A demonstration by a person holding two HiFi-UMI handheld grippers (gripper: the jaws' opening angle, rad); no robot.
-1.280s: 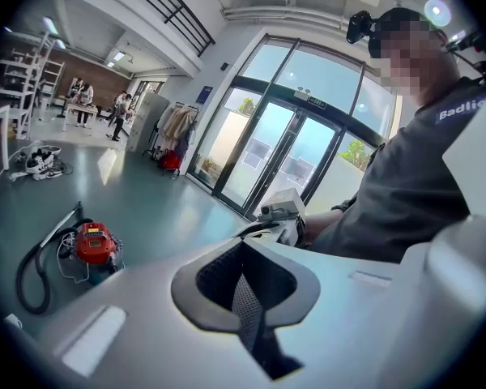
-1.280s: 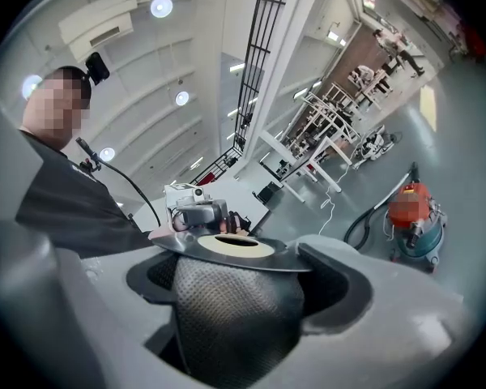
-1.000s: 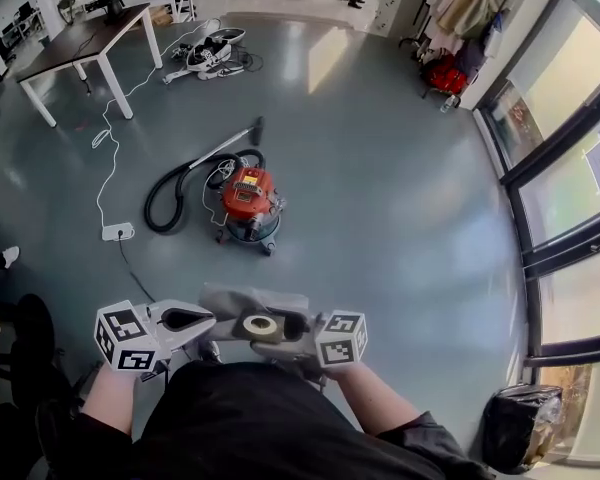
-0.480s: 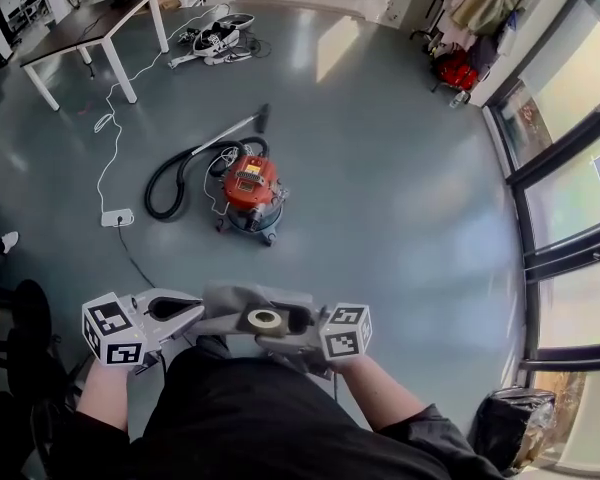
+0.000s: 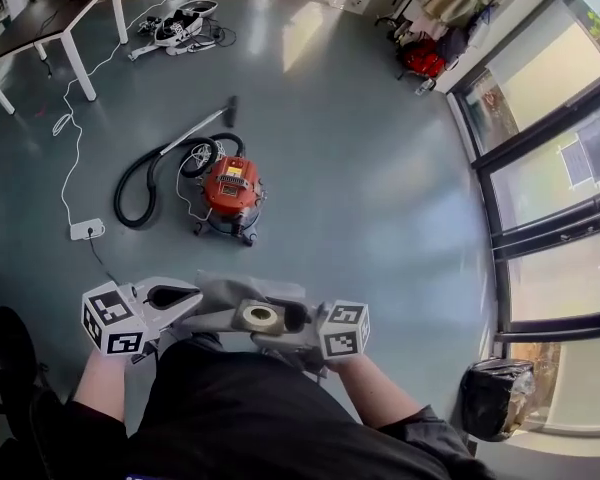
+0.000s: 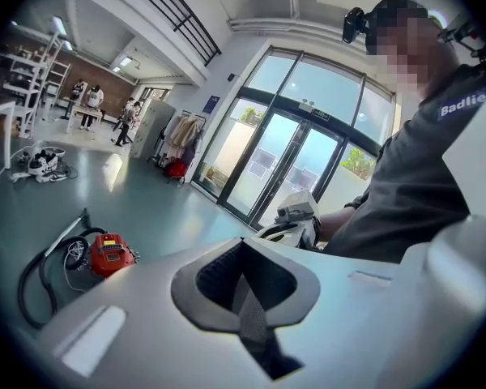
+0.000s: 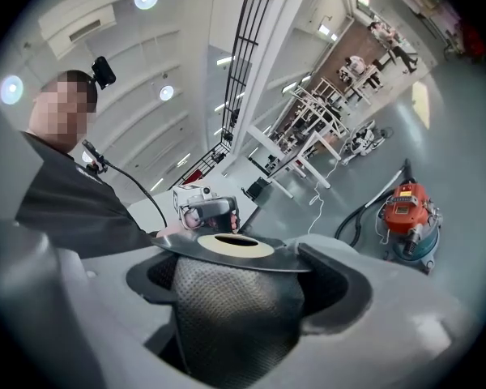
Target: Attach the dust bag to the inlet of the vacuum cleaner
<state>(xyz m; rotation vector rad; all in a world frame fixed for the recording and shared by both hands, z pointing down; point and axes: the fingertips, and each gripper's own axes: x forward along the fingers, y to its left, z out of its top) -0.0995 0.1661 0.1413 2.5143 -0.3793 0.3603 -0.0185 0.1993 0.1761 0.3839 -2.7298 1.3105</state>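
A: Bag status?

B: The dust bag (image 5: 230,296) is at the person's waist, carried between both grippers. The left gripper (image 5: 194,301) is clamped fully closed on a thin fold of the bag's fabric. The right gripper (image 5: 292,324) has its jaws wide, filled by a bunched wad of the bag just under the collar (image 5: 260,316).

A: How will it handle?

B: My read is light, limp cloth that sags and twists. The only stiff part is the flat collar with the round hole. The fabric looks textured, so probably not slippery in the pads, but a thin fold could pull free.

A: Where to hold it for the fit?

B: Close to the collar or on its rim, one gripper each side, so the hole stays square to the port. A grip far down the cloth gives little control.

A: Target?

B: The vacuum cleaner (image 5: 227,188) sits on the floor (image 5: 380,198) well ahead, with its hose (image 5: 130,188) looped beside it. The inlet isn't visible from here.
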